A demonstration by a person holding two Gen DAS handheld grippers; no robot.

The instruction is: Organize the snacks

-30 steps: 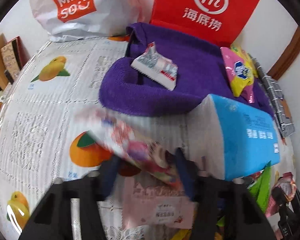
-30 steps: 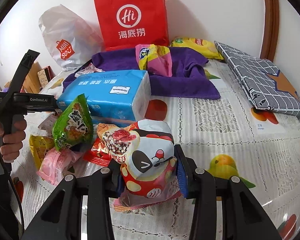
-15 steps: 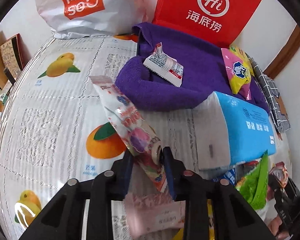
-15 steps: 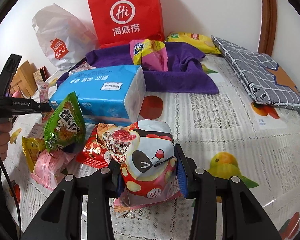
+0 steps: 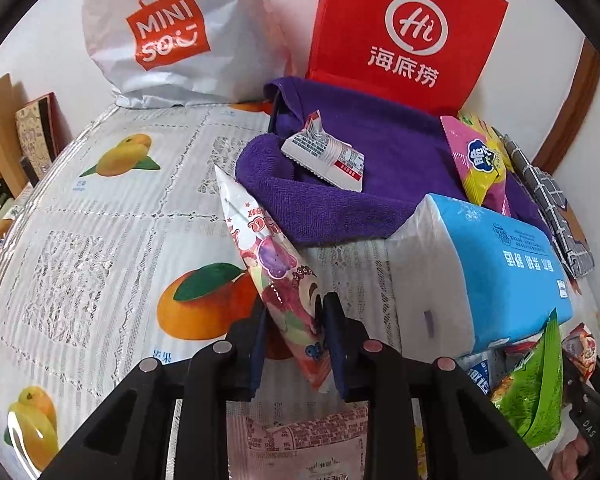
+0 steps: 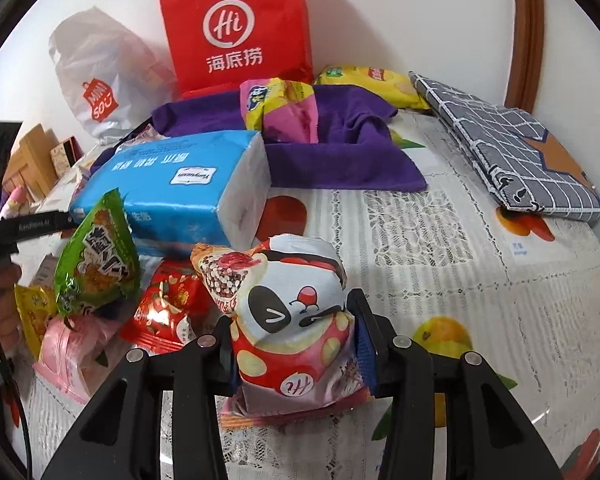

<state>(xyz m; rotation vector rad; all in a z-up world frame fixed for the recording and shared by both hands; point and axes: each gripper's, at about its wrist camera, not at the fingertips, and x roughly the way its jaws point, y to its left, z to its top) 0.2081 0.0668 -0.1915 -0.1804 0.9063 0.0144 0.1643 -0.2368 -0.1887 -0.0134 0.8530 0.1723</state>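
Note:
My left gripper [image 5: 294, 322] is shut on a long pink and white candy packet [image 5: 266, 262], held upright above the table with its top near the purple towel [image 5: 364, 184]. My right gripper [image 6: 294, 330] is shut on a puffy red and white snack bag [image 6: 288, 312], low over the tablecloth. A white wrapped snack [image 5: 326, 156] and a pink and yellow bag [image 5: 478, 160] lie on the towel. A green bag [image 6: 96, 264], a red packet [image 6: 166, 308] and a pink packet [image 6: 70, 348] lie piled left of my right gripper.
A blue tissue pack [image 5: 488, 268] lies right of my left gripper. A red paper bag [image 5: 404, 32] and a white Miniso bag [image 5: 172, 36] stand against the wall. A grey checked pouch [image 6: 508, 156] and a yellow chip bag [image 6: 376, 82] lie at the far right.
My left gripper has closed on the candy packet and lifted it off the table toward the purple towel. My right gripper still holds its bag in the same place.

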